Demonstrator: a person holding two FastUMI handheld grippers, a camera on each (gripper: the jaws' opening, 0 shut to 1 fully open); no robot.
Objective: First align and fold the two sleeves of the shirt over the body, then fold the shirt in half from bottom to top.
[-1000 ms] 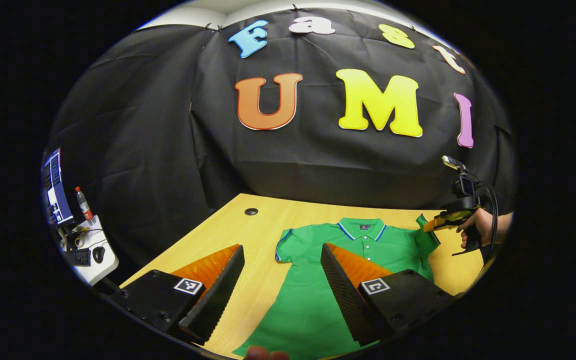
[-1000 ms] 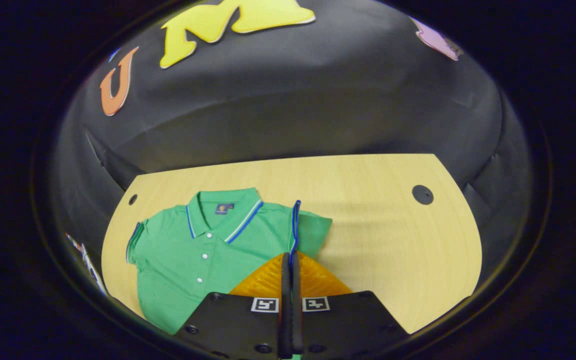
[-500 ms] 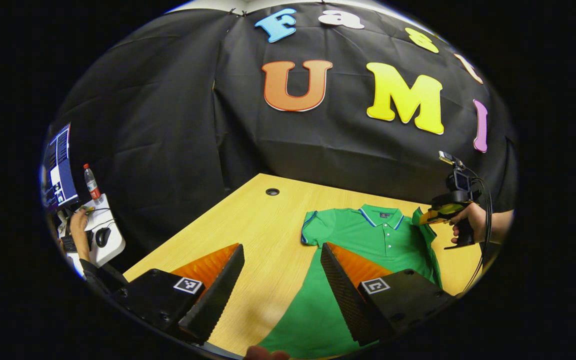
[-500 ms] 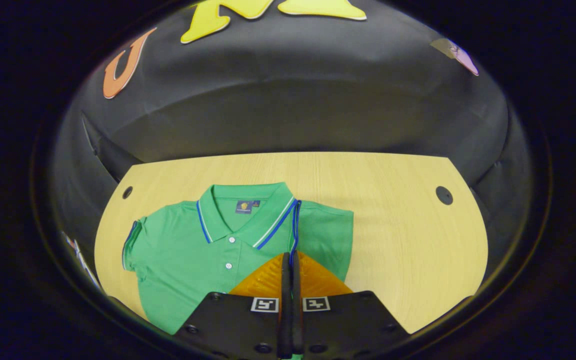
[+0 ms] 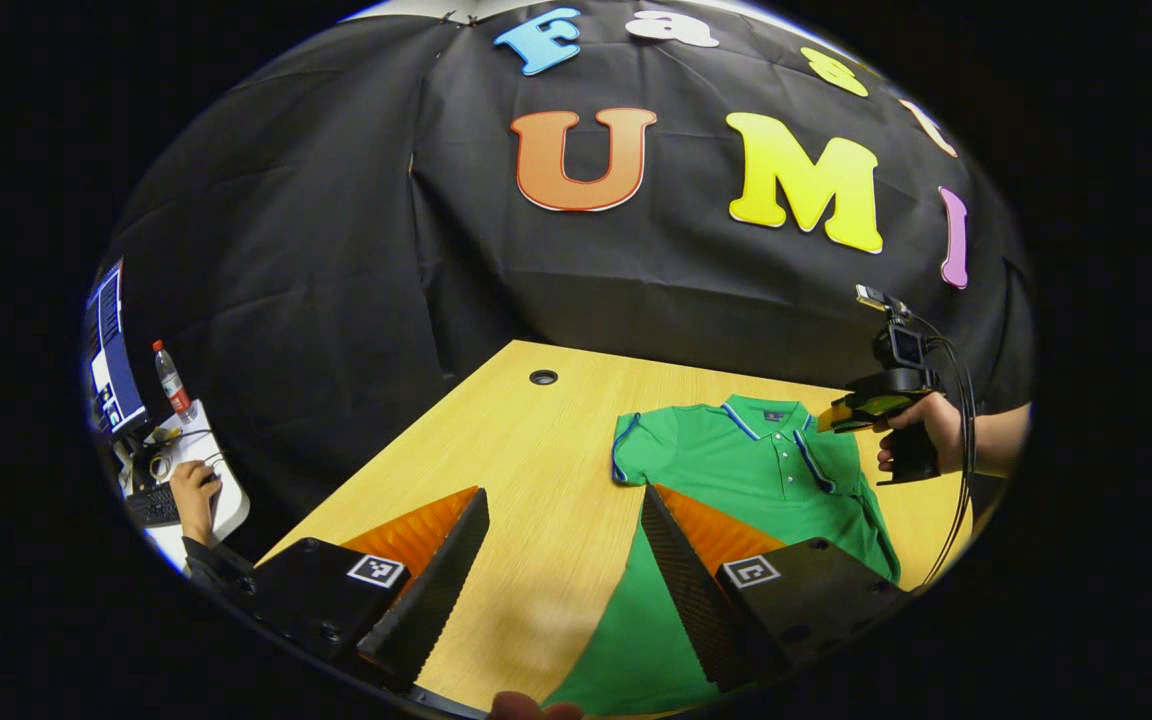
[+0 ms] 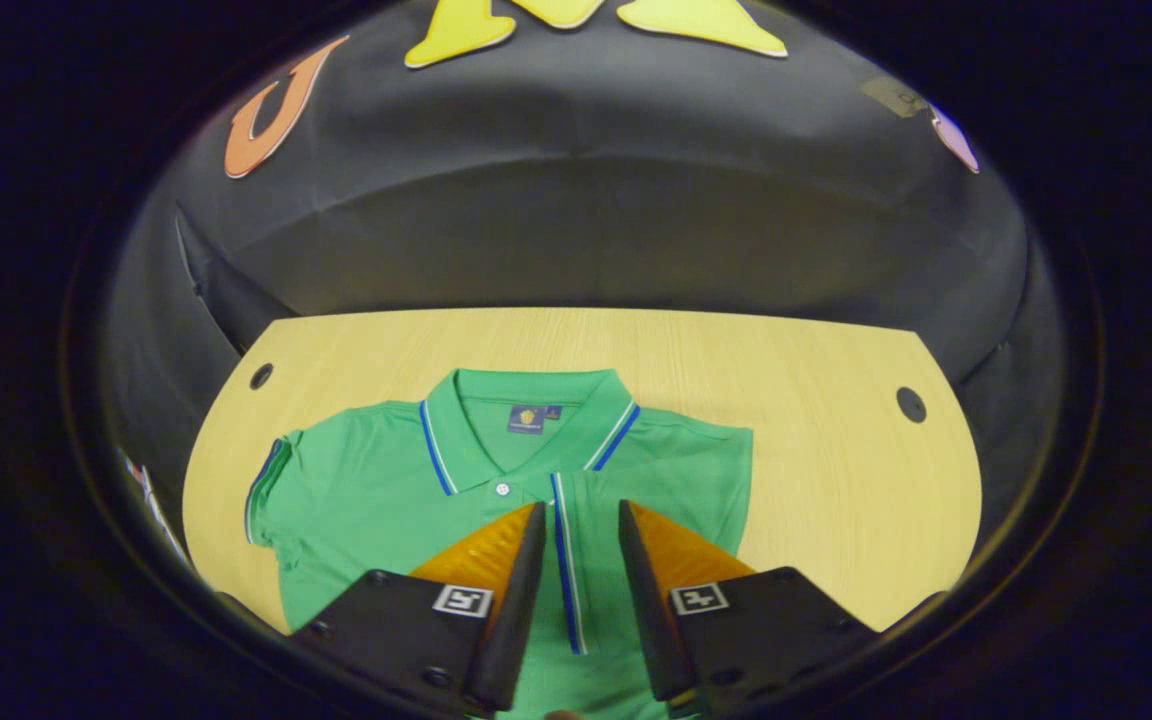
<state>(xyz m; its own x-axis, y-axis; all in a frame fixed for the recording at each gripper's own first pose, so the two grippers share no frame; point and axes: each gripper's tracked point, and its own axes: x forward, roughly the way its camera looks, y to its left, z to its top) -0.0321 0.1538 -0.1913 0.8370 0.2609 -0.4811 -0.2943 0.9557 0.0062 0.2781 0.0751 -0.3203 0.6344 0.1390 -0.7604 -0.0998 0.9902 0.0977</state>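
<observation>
shirt: a green polo shirt [image 6: 386, 500] with short sleeves, lying front up and flat on the table [image 6: 816, 450], collar toward the black cloth wall.
collar: green with thin blue and white striping along its edges [image 6: 433, 450]; a small dark label sits inside the neck, too small to make out.
placket: white buttons run down from the collar; one shows just below the neck [image 6: 502, 489].
folded sleeve: one sleeve lies turned in over the chest, its blue and white cuff stripe [image 6: 564, 560] running straight down the body just beside the placket.
other sleeve: spread out flat to the side, its striped cuff [image 6: 258, 490] near the table's edge.
shirt in the left gripper view: the shirt [image 5: 736, 470] lies toward the right of the table, its lower part running under the left gripper's finger.
right gripper: the right gripper [image 6: 576, 520] hangs over the folded sleeve with its fingers parted and the cuff stripe in the gap; whether they touch the cloth cannot be told. in the left gripper view it [image 5: 841, 415] sits in a hand [image 5: 921, 430] above the shirt's shoulder.
left gripper: the left gripper [image 5: 564, 510] is spread wide, gripping nothing, above the near part of the table.
table: light wood, with a round dark cable hole [image 6: 910, 404] near each far corner.
side desk: a bottle [image 5: 171, 380] and a person's hand [image 5: 194, 492] at a keyboard.
</observation>
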